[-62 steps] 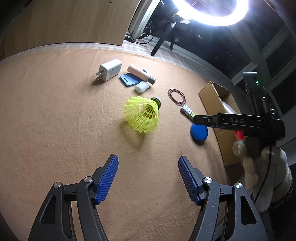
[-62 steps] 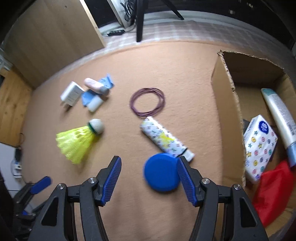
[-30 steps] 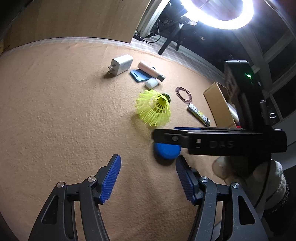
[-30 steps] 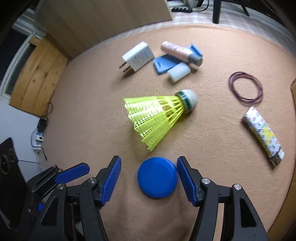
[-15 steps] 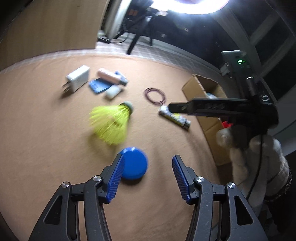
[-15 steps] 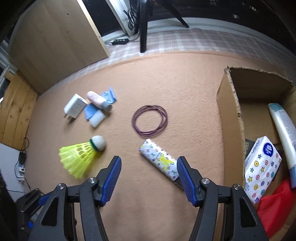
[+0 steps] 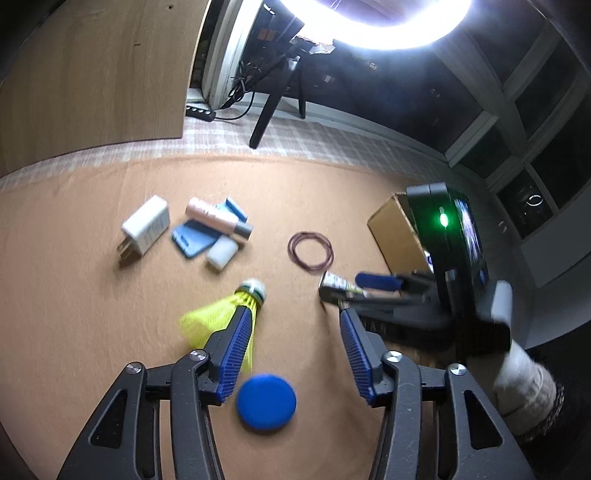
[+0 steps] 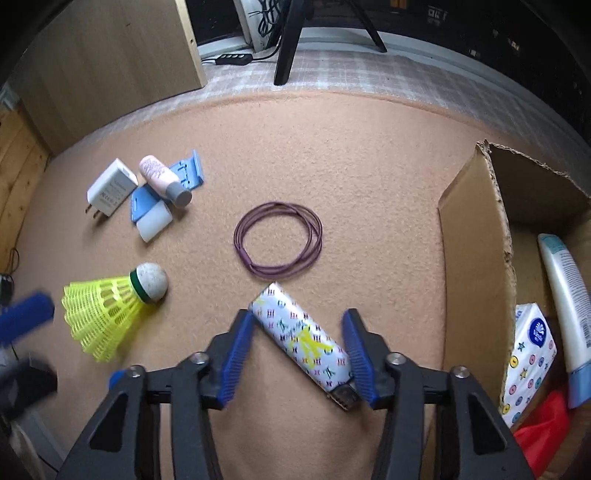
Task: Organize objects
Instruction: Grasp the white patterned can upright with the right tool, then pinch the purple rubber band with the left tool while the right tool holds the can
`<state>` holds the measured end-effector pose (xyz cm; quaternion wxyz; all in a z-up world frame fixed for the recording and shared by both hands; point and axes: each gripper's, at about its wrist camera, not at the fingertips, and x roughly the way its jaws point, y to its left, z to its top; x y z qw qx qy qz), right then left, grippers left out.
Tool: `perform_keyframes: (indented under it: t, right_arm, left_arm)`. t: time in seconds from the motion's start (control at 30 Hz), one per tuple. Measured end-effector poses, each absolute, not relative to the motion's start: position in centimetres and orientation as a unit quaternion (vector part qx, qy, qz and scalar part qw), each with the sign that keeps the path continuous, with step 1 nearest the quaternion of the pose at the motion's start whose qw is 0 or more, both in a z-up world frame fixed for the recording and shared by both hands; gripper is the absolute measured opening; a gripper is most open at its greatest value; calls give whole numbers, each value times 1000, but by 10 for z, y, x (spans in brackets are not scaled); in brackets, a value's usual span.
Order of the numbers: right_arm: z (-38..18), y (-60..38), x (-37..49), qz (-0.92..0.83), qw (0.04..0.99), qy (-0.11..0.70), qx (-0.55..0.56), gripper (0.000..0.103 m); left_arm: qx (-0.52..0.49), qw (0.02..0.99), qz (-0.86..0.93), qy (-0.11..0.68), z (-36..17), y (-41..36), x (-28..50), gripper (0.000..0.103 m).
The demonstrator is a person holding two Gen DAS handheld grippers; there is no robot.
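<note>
Across the tan carpeted floor [image 8: 369, 147], beside the cardboard box [image 8: 476, 258], a patterned lighter [image 8: 303, 334] is being straddled by the wide-open right gripper [image 8: 299, 354]; light, rigid and probably slick, it is best pinched mid-body, while the left gripper [image 7: 295, 354] is being held open above the blue disc [image 7: 266, 402].

A ring light [image 7: 388, 26] glares at 12 o'clock in the left view, and below it a black tripod [image 7: 269, 110] stands on checked flooring [image 7: 314, 144]. Just beside the tripod, at 11 o'clock, a black power strip [image 7: 199, 112] lies with cables [image 7: 240, 92] running up behind it. A wood panel [image 7: 92, 74] fills 10 to 11 o'clock. Dark windows [image 7: 535, 122] take up 1 to 3 o'clock. A tan carpet [image 7: 74, 295] covers the lower half. In the right view, pine boards [image 8: 18, 177] show at 9 o'clock.
</note>
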<state>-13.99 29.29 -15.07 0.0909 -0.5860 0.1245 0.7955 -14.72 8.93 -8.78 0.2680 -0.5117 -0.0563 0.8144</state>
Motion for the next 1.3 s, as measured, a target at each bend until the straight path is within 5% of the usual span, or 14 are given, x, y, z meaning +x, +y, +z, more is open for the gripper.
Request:
perform_keyframes:
  t: [0.2,0.77,0.97,1.3]
  right_arm:
    - [-149,287,-126,795,96,105,-590,21]
    - [-146,288,-77,793,89,161,-580,21]
    - [-145,288,-77,795,88,158,-578,21]
    - [-141,290,-78,798,83,168,-572,21]
  left_arm:
    - [-528,272,803,-52,-97,115,-175,47]
    - [-583,234,777,41,-154,197,-229,29]
    - [-580,218,782,67,-163,206,-236,2]
    - [-569,221,790,54,-158,198,-228,1]
